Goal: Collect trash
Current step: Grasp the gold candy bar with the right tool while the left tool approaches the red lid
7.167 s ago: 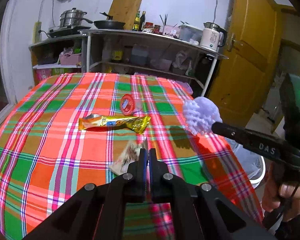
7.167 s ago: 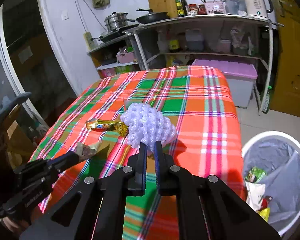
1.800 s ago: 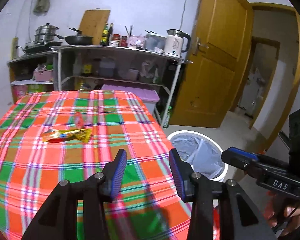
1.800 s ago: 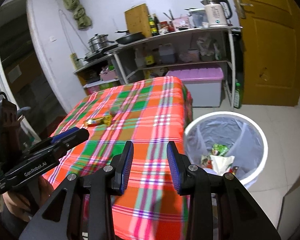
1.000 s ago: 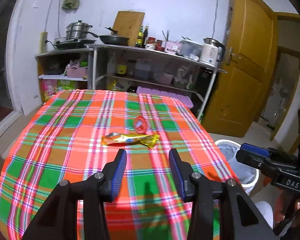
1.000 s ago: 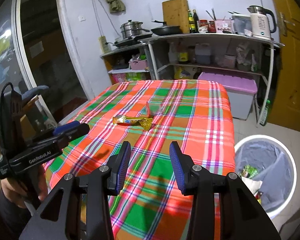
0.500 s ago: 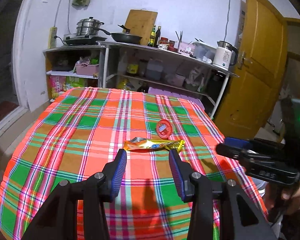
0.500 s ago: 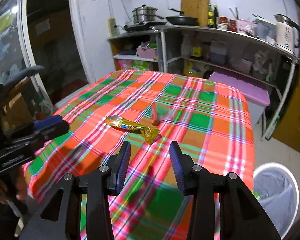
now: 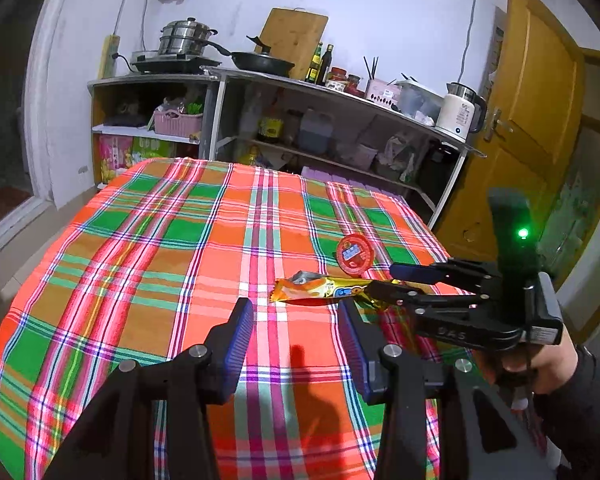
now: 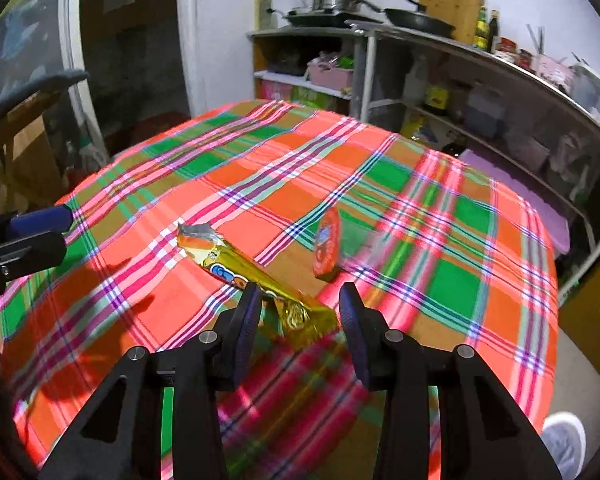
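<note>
A gold snack wrapper (image 9: pixel 324 290) lies on the plaid tablecloth (image 9: pixel 160 260), with a small red-lidded round cup (image 9: pixel 355 254) just behind it. My left gripper (image 9: pixel 296 336) hovers open a little short of the wrapper, nothing between its fingers. My right gripper (image 9: pixel 388 280) comes in from the right, its tips at the wrapper's right end. In the right wrist view the right gripper (image 10: pixel 299 316) is open, and the crinkled near end of the wrapper (image 10: pixel 236 268) lies between its fingers, untouched by the pads. The cup (image 10: pixel 327 246) lies on its side beyond. The left gripper (image 10: pixel 58 232) shows at the left edge.
Behind the table stands a metal shelf (image 9: pixel 340 92) with pots, a pan, bottles and a white kettle (image 9: pixel 458 114). A yellow door (image 9: pixel 536 120) is at the right. A purple box (image 10: pixel 540 208) sits under the shelf. A pale trash bin (image 10: pixel 562 440) shows low at the right.
Both grippers came down closer to the wrapper. The right one swung in over the table and rolled, so the wrapper's end now lies between its fingers. Both stayed open.
</note>
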`<act>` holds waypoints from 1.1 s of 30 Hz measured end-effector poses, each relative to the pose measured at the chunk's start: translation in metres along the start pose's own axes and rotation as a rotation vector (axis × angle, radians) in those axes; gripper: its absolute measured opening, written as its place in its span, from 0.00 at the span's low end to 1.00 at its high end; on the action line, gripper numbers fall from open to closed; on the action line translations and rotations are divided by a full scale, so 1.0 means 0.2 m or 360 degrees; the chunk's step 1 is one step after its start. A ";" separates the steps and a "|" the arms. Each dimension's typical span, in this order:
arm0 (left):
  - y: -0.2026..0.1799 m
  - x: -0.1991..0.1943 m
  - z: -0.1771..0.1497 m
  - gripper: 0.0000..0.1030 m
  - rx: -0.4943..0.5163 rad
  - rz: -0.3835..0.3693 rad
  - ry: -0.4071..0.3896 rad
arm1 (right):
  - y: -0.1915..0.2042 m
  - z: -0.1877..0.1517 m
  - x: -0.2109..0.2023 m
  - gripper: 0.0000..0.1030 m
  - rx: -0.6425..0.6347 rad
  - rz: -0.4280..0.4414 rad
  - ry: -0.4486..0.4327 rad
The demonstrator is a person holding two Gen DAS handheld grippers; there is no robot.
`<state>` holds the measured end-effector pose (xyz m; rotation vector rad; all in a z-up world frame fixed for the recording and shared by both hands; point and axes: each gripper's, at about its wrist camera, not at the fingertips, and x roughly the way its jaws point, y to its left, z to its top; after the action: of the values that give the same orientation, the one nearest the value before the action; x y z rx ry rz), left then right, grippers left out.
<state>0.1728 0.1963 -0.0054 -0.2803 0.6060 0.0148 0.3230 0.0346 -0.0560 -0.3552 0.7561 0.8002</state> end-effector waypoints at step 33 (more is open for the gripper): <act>0.09 0.01 -0.02 0.42 -0.0080 -0.0022 -0.0009 | -0.03 0.16 0.23 0.42 0.0443 0.0191 0.0159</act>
<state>0.1708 0.2119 -0.0134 -0.3329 0.5988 0.0171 0.3641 0.0716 -0.0664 -0.1008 0.9767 0.7812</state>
